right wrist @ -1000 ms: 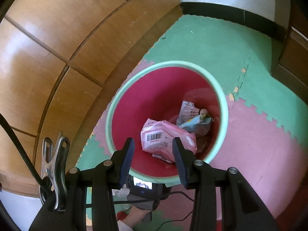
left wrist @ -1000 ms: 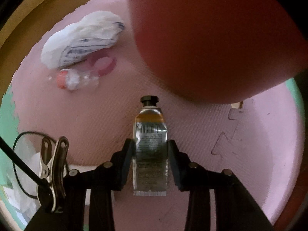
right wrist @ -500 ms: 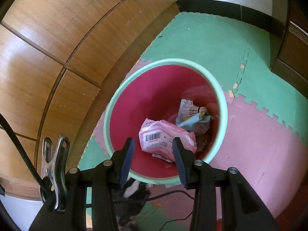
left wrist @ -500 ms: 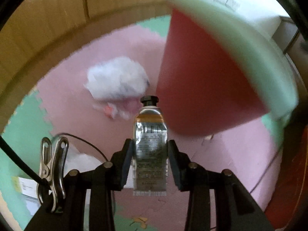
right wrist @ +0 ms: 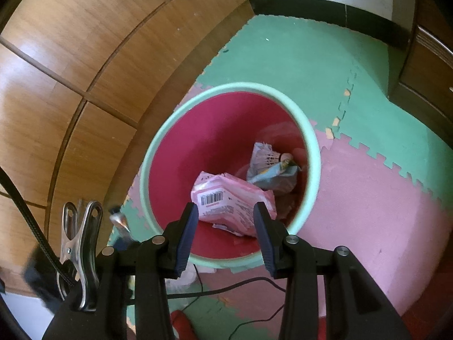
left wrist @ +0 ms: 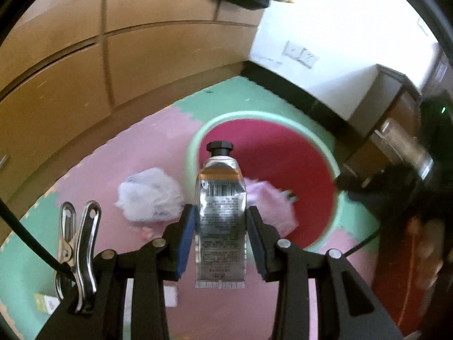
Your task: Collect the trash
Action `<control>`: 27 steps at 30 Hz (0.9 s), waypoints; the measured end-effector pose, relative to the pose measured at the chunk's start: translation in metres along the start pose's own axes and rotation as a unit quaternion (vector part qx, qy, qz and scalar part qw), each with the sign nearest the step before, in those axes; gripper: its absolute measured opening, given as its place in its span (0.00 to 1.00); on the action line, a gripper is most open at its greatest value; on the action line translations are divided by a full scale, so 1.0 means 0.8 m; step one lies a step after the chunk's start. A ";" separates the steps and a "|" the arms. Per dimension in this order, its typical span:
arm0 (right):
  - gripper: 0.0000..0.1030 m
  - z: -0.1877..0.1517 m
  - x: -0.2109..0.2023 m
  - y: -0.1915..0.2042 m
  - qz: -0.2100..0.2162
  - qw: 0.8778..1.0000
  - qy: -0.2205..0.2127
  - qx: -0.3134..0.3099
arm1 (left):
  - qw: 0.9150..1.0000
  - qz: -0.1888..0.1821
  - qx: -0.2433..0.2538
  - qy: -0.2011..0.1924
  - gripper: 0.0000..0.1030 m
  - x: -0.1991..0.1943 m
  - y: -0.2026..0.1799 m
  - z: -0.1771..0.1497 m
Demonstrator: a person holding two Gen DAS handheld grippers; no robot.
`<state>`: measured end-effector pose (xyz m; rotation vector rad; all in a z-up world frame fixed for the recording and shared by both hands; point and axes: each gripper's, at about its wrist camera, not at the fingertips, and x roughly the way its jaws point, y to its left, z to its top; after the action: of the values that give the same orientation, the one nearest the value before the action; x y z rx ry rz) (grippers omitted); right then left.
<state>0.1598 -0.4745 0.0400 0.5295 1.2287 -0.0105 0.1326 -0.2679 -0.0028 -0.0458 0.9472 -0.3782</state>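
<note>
Beside the bin [left wrist: 192, 147], crumpled white plastic [left wrist: 150, 195] lies on foam mat [left wrist: 136, 153].

Daylit fisheye views, edges bent and dark; left view motion-blurred.

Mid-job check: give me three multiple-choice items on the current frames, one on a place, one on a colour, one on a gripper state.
1. Where does the pink packet lie?
A. inside the bin
B. on the green mat
C. on the cabinet

2. What colour is the bin's rim?
A. black
B. pale green
C. yellow

3. What is the left gripper doing?
A. hanging empty
B. gripping a white bag
C. gripping a tube

Answers: 1 A, it rests on the bin's red bottom; 2 B, a pale green ring tops red walls; 3 C, the tube sits clamped between its pads.
</note>
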 end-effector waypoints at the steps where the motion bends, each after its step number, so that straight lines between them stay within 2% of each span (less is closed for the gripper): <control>1: 0.41 -0.001 0.001 -0.001 -0.004 1.000 0.003 -0.002 | 1.000 -0.004 0.002 0.001 0.37 0.000 -0.007 0.004; 7: 0.40 -0.013 0.019 -0.007 -0.022 0.999 0.038 -0.004 | 1.000 -0.017 0.019 0.017 0.37 0.027 -0.035 0.033; 14: 0.40 -0.013 0.019 -0.006 -0.031 0.999 0.033 -0.007 | 0.998 -0.021 0.023 0.050 0.37 0.054 -0.045 0.046; 21: 0.41 -0.015 0.019 0.000 -0.041 0.999 0.028 -0.014 | 0.998 -0.008 0.015 0.053 0.40 0.046 -0.036 0.048; 27: 0.41 -0.021 0.023 0.020 -0.032 0.999 0.027 -0.030 | 0.999 0.025 0.006 0.047 0.40 0.019 -0.006 0.050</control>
<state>0.1559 -0.4486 0.0260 0.4411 1.2955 -0.0143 0.1708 -0.2822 0.0096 0.0059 1.0375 -0.3418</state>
